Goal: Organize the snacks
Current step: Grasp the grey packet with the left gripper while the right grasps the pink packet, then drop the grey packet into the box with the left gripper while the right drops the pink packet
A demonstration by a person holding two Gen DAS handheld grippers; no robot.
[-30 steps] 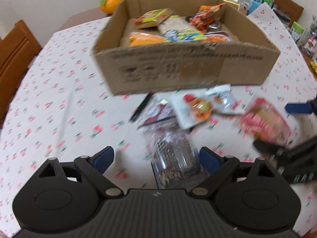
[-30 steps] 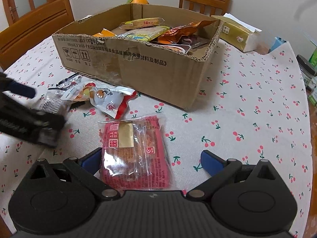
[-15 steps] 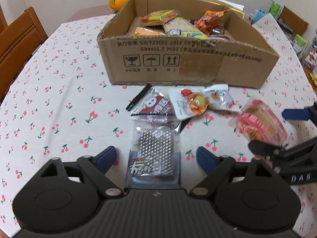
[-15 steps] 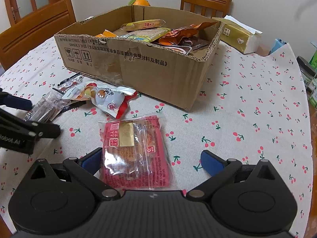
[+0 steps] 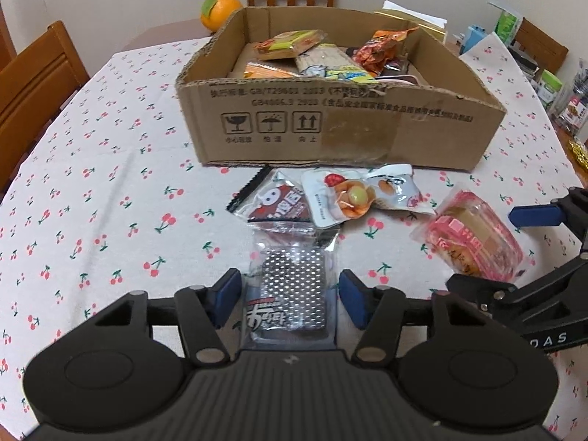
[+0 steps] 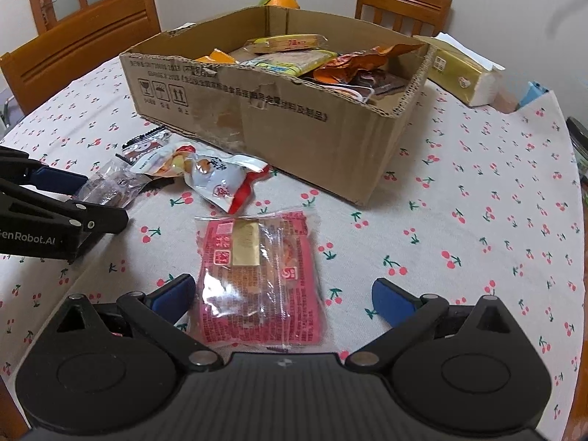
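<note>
A cardboard box (image 5: 330, 136) holding several snack packets stands on the cherry-print tablecloth; it also shows in the right wrist view (image 6: 279, 125). In front of it lie a clear packet with a silver dotted block (image 5: 292, 294), a dark red packet (image 5: 279, 205) and a white packet (image 5: 352, 194). My left gripper (image 5: 290, 301) is open with the clear packet between its fingers, not touching. A pink packet (image 6: 257, 279) lies between the open fingers of my right gripper (image 6: 283, 294).
An orange (image 5: 219, 9) sits behind the box. A tissue pack (image 6: 463, 70) lies to the box's right. Wooden chairs (image 5: 33, 88) stand around the table. Jars and cartons (image 5: 551, 88) crowd the far right edge.
My left gripper has pulled back and lowered over the clear packet, and its fingers have narrowed around it. My right gripper has stayed over the pink packet.
</note>
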